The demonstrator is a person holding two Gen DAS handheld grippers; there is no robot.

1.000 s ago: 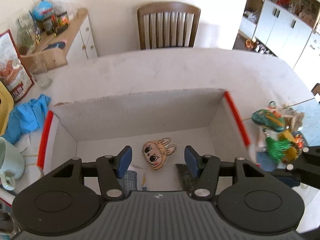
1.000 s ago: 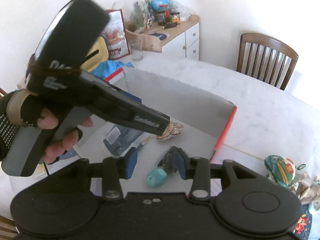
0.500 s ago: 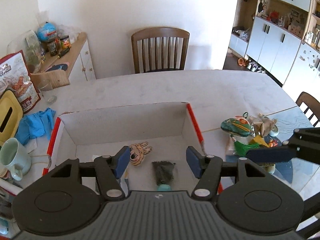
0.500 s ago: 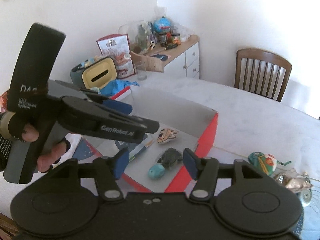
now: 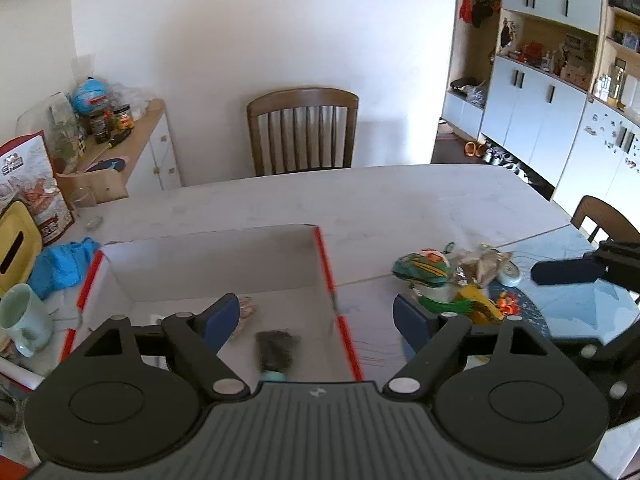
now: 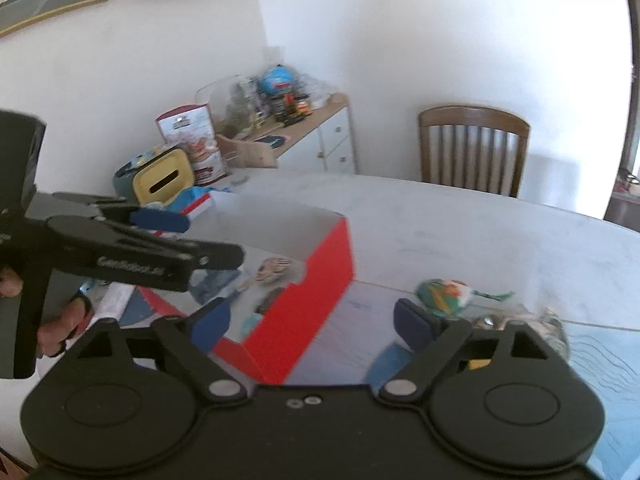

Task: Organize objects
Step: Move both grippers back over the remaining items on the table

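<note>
1. left gripper (image 5: 316, 314) has pulled back above the box (image 5: 326, 264), jaws opening wide, empty; the dark toy (image 5: 276, 350) now lies inside.
2. right gripper (image 6: 312, 322) likewise opening, empty, now swung toward the toy pile (image 6: 444, 294) beside the box; next pick looks likely.

The cardboard box (image 5: 208, 264) is showing red outer walls and a white inside. Right of the box, a green pouch (image 5: 420, 268) with orange and white markings is lying by a yellow item (image 5: 476, 300); left of it, a blue cloth (image 5: 60, 264) is showing.
</note>
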